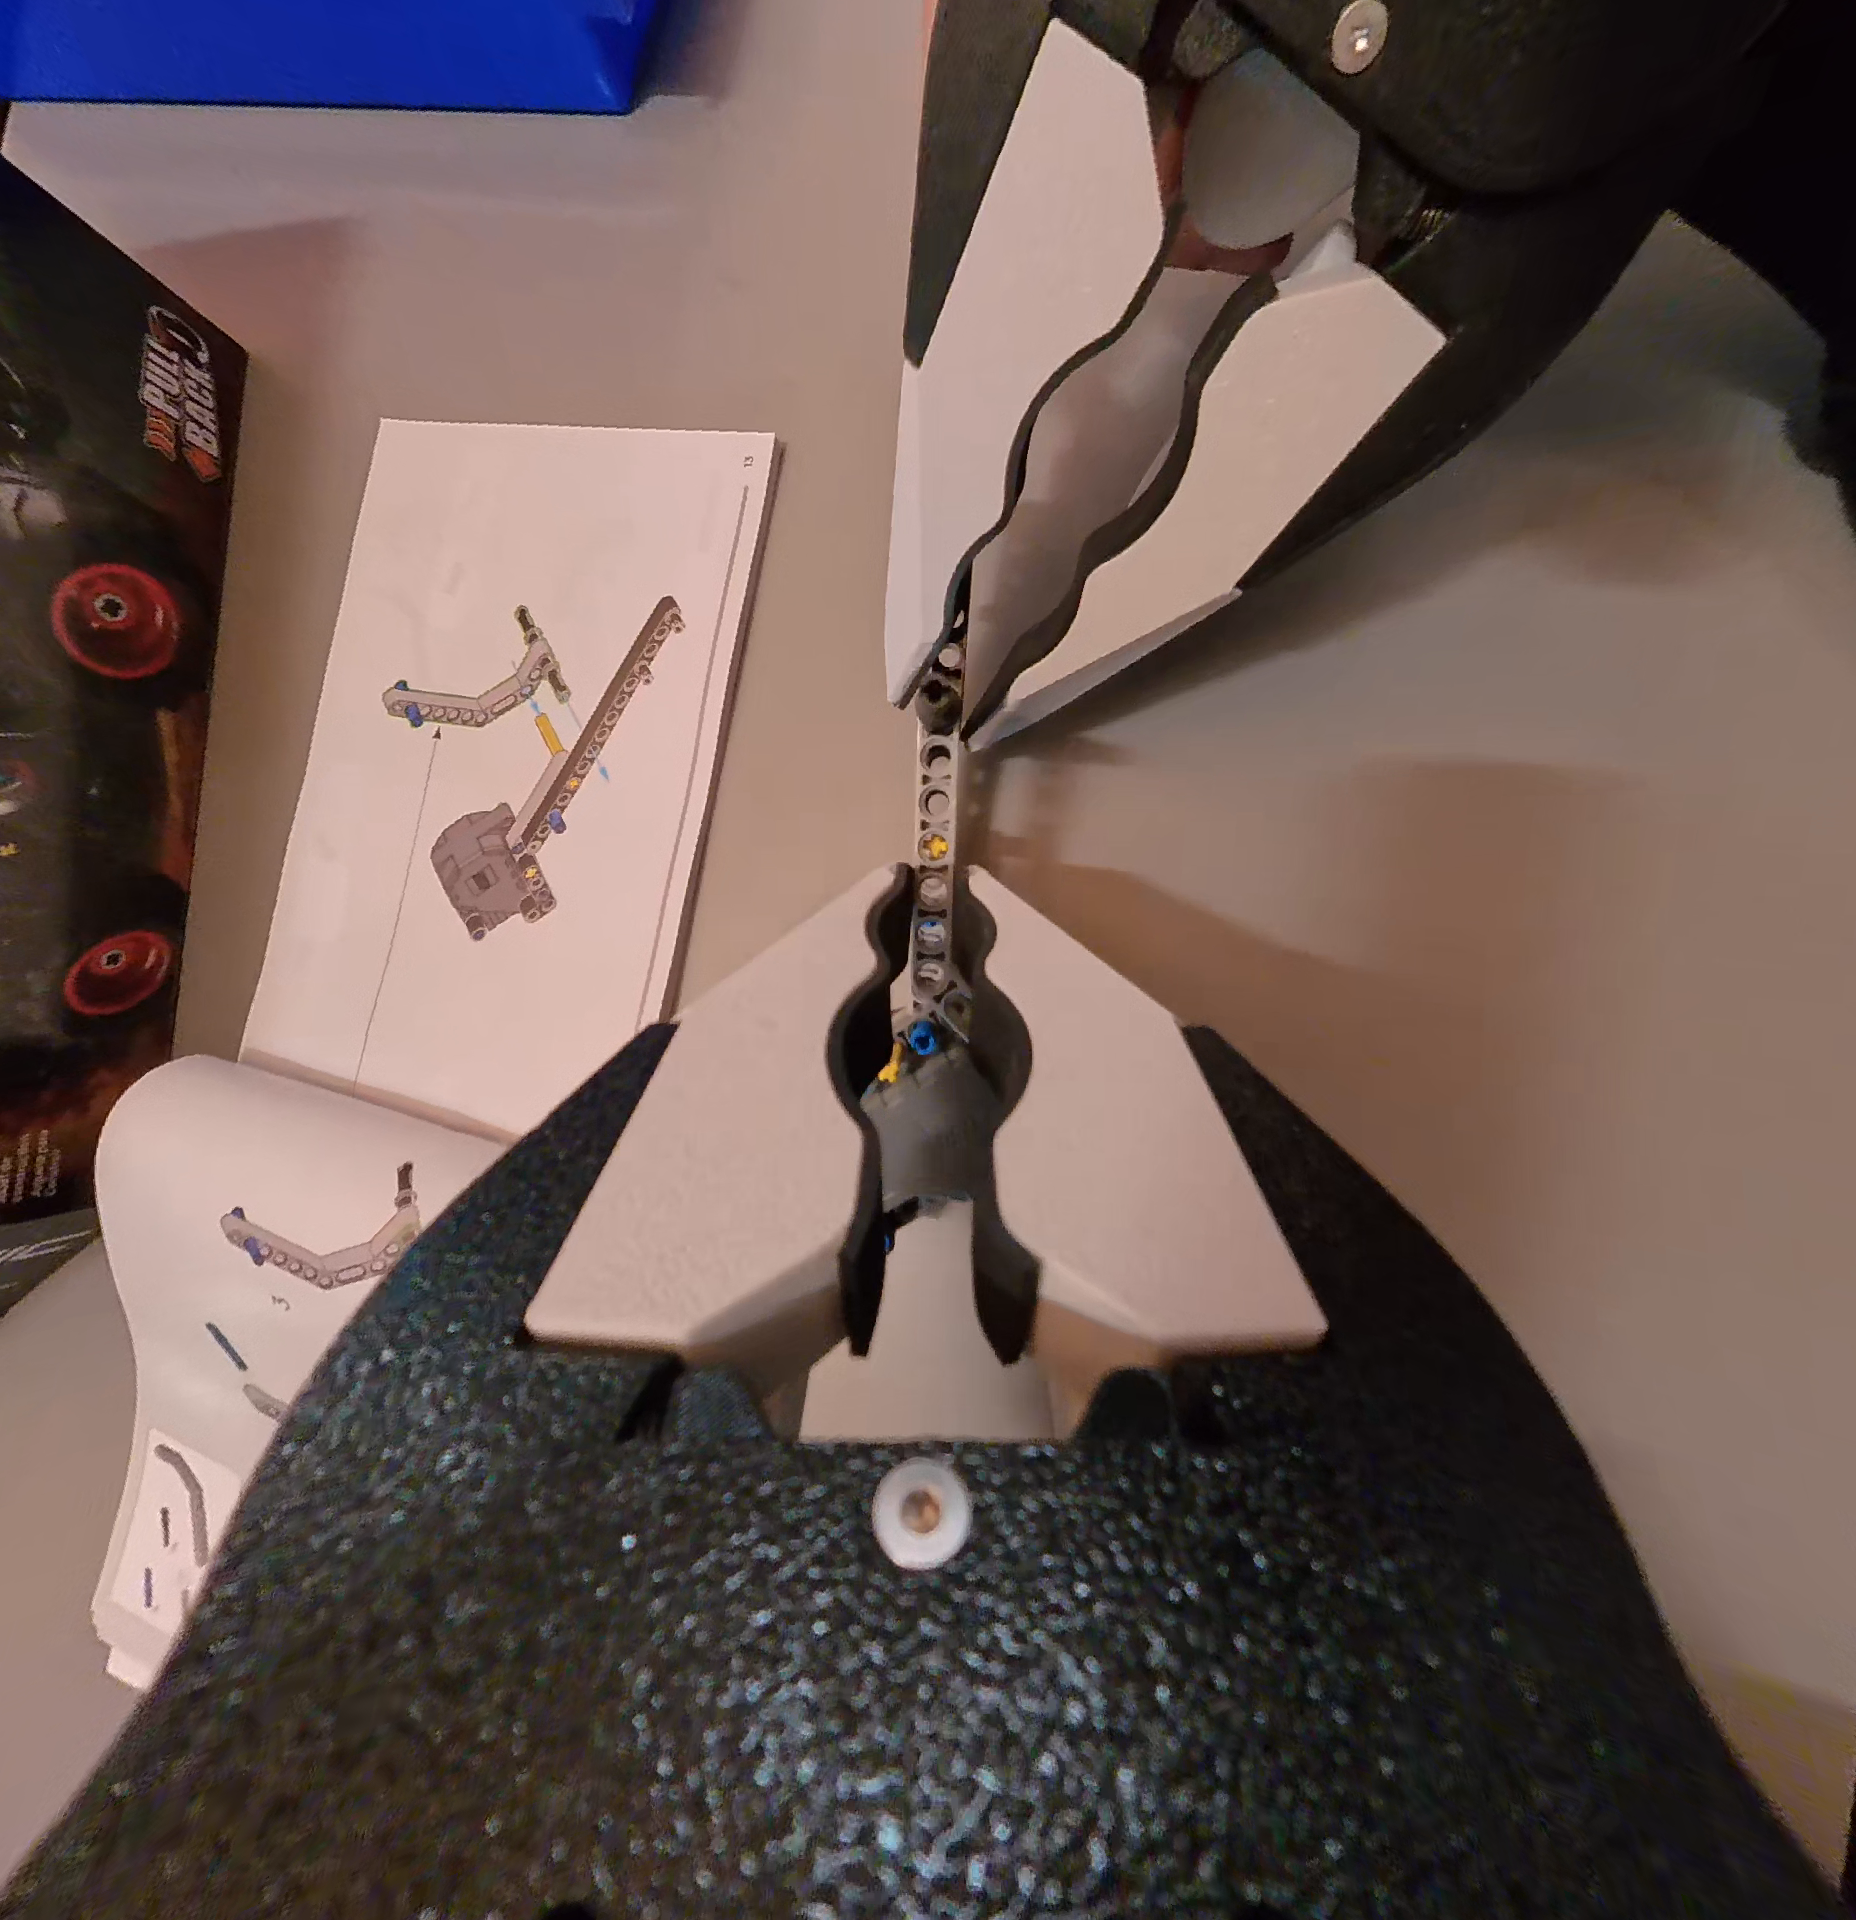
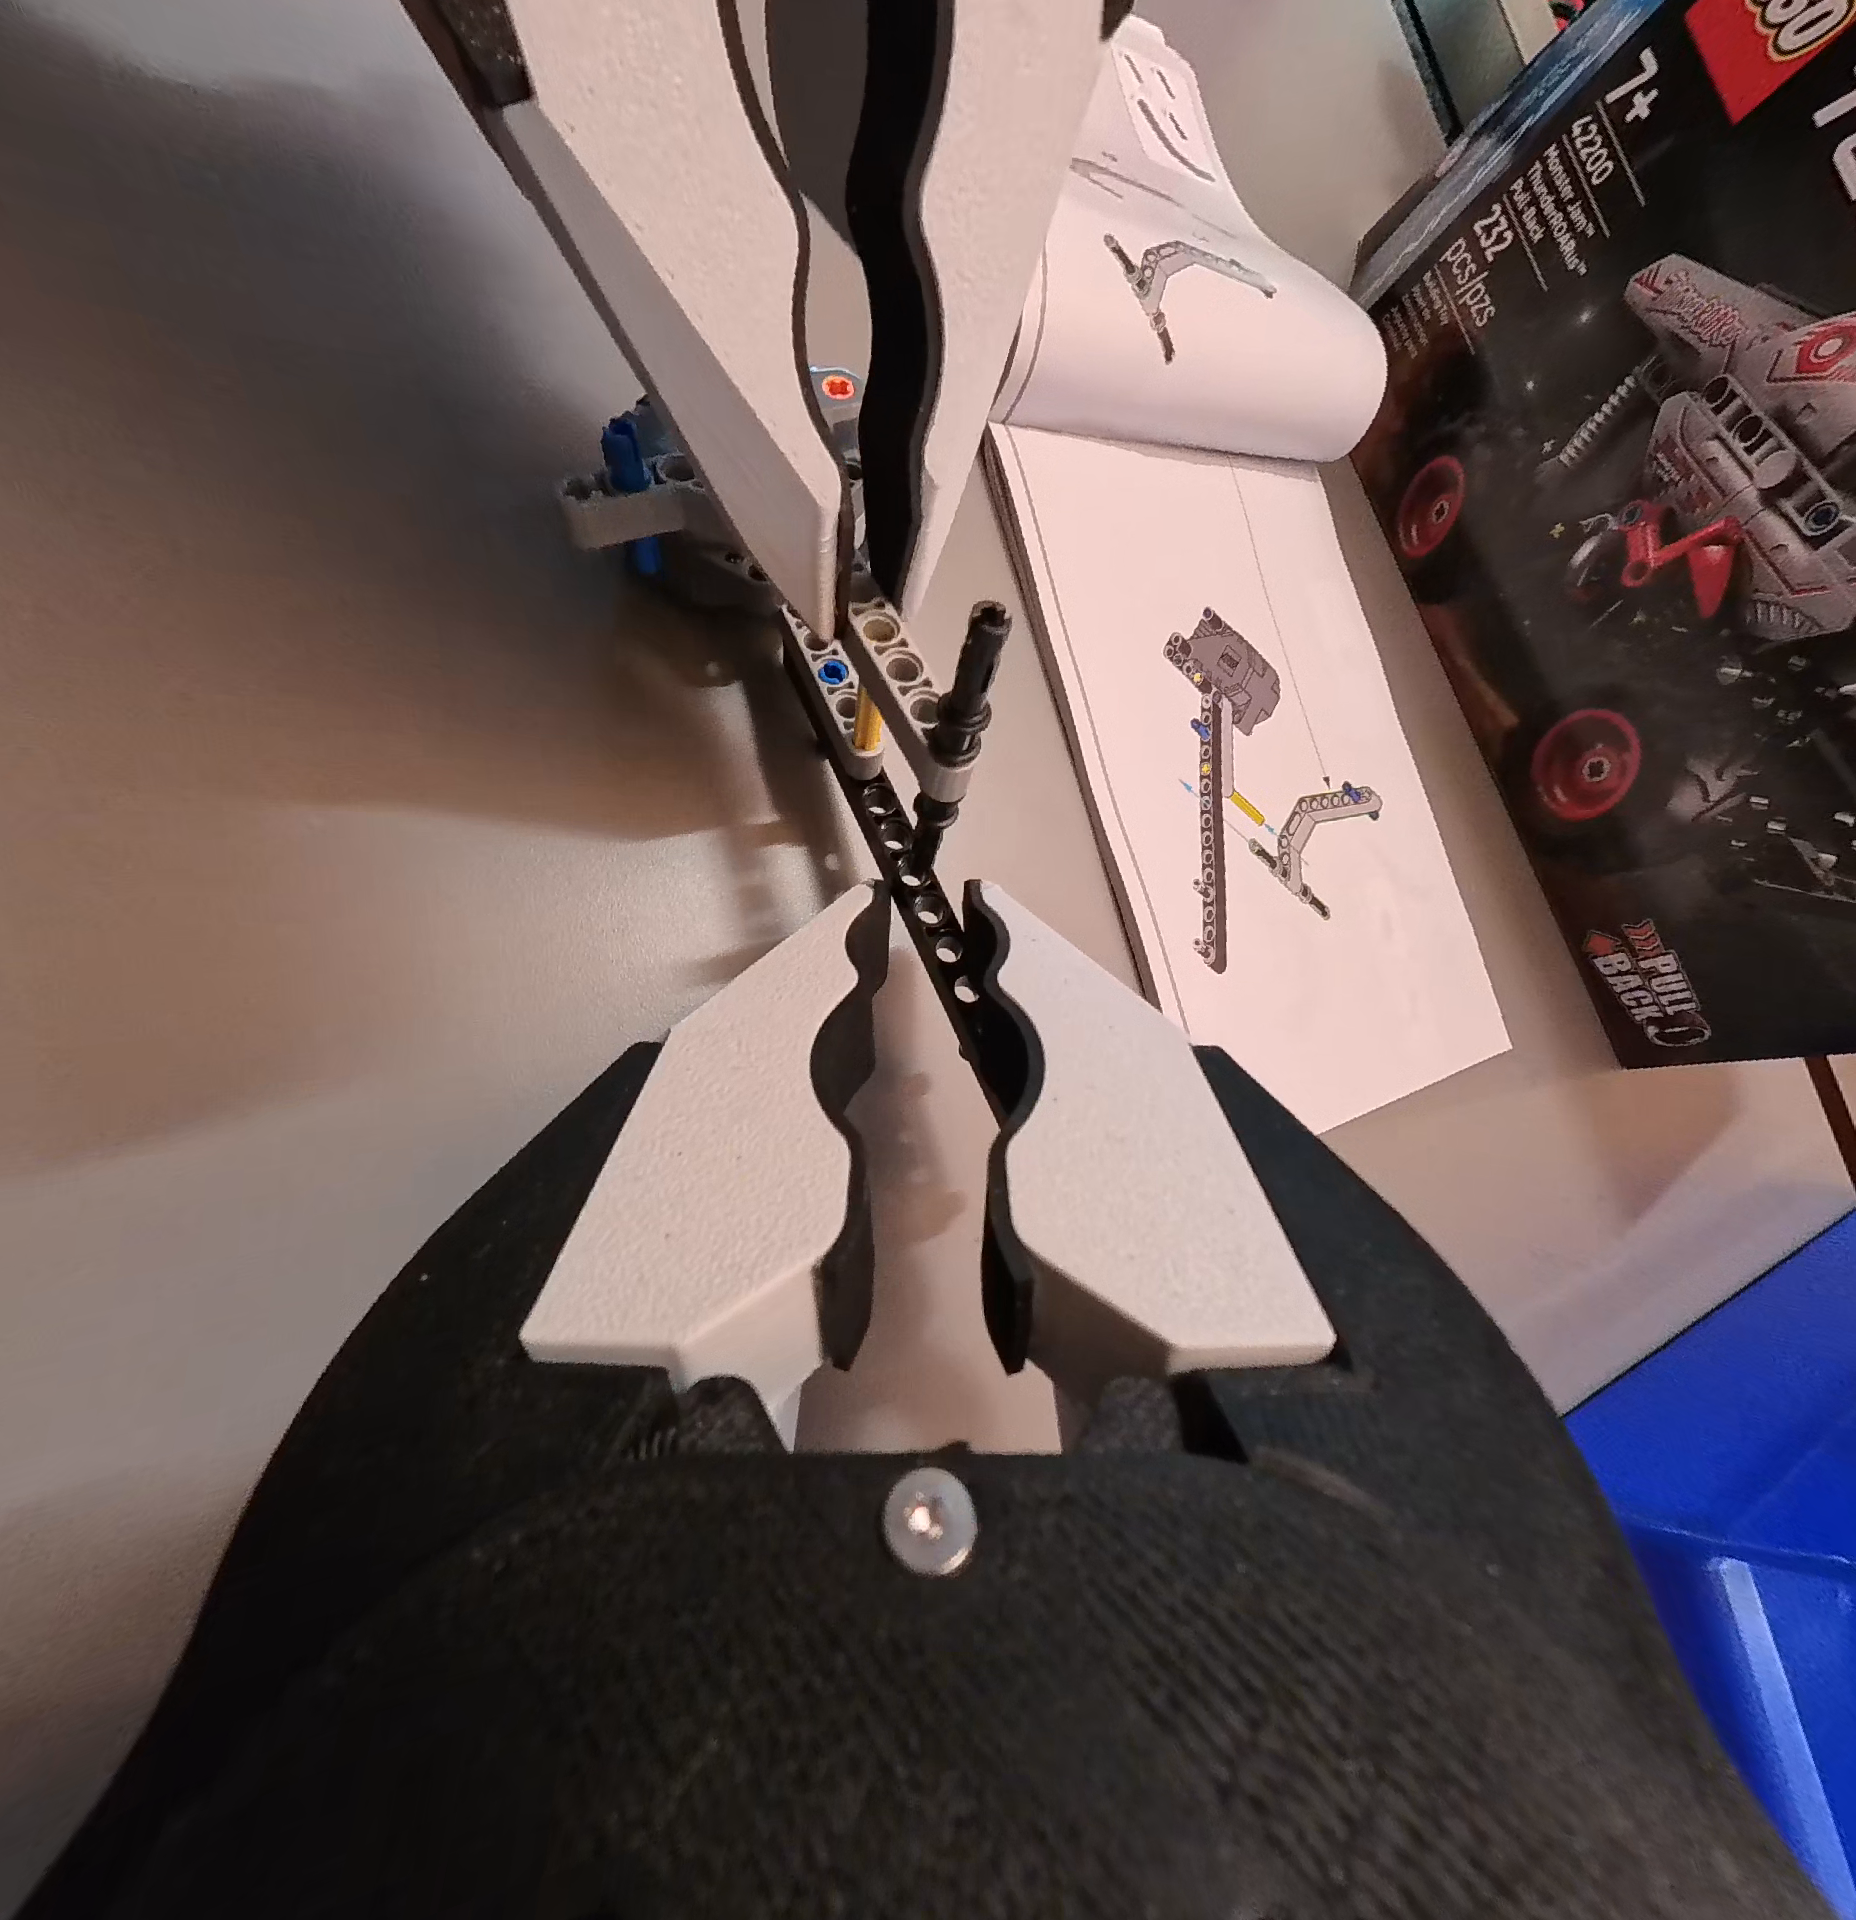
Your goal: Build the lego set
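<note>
Left gripper clamps the grey motor-block end of the lego assembly, held off the table. Right gripper pinches the far end of the same long holed beam, jaws nearly closed on it. A bent grey beam with a black pin sits on a yellow axle beside the long one (partly hidden by the left fingers). Open instruction booklet and set box lie alongside.

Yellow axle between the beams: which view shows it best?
Right wrist view: the yellow axle shows side-on, spanning the gap between the two grey beams. Left wrist view shows only its yellow cross end in a hole of the long beam.
</note>
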Demonstrator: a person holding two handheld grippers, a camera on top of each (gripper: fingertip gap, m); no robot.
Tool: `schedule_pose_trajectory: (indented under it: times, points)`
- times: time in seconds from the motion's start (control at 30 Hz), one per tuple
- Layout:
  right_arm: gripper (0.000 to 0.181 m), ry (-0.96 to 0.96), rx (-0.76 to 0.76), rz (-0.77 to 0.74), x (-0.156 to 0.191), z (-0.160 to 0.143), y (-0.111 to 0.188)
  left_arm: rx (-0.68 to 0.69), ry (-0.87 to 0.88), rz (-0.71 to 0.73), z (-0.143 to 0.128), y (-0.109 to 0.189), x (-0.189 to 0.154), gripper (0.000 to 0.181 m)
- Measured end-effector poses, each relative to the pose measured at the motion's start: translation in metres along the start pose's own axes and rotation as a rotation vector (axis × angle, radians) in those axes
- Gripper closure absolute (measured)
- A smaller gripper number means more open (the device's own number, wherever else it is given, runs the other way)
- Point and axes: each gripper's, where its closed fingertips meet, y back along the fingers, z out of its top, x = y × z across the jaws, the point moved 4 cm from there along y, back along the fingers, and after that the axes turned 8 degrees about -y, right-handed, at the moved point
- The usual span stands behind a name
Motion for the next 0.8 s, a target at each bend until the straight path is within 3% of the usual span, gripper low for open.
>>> schedule_pose_trajectory:
  times: [0.03, 0.8]
  points:
    - [0.170, 0.000, -0.001, 0.000, -0.0001, 0.0000, 0.0000, 0.002, 0.000, 0.001, 0.0002, 0.0001, 0.0000, 0.177]
    - [0.171, 0.002, 0.016, 0.000, 0.0003, -0.0017, 0.0006, -0.040, -0.003, -0.004, -0.0052, 0.0033, -0.0026, 0.177]
